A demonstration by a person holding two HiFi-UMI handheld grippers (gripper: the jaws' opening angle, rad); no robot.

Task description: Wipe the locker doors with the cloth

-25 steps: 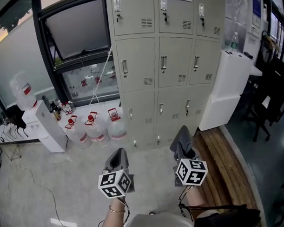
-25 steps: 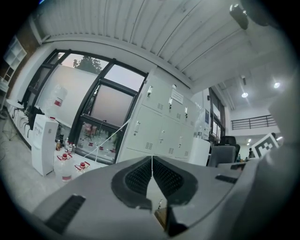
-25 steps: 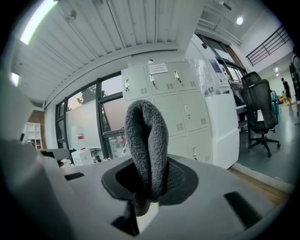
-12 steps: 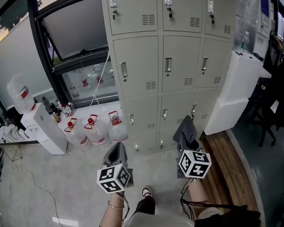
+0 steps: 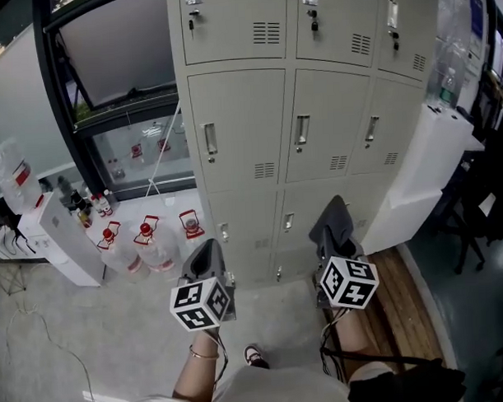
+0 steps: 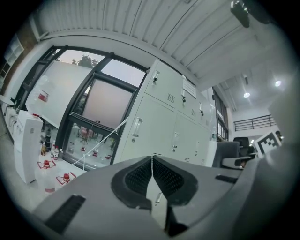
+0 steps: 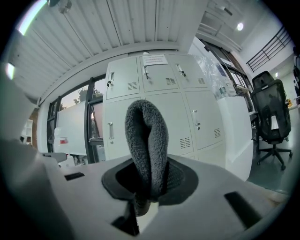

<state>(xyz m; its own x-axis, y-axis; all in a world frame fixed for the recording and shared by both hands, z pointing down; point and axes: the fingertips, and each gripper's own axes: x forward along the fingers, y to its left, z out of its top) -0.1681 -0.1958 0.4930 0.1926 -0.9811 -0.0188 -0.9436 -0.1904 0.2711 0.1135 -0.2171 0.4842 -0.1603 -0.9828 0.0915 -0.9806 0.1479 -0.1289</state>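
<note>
We hold both grippers low in front of us, side by side and a little apart, forearms bent forward from the body and both tools aimed up and ahead at the lockers (image 5: 314, 120). The left gripper (image 5: 207, 249) sits just left of centre, its marker cube facing us, a bracelet on the wrist behind it. Its jaws are pressed together with nothing between them. The right gripper (image 5: 335, 234) is level with it and reaches slightly farther forward. Its jaws pinch the grey cloth (image 7: 146, 140), which is folded into a loop that stands up out of the tips. In the head view the cloth lies over the lower row of doors, but it is apart from them. Water jugs (image 5: 146, 241) stand on the floor left of the lockers.
</note>
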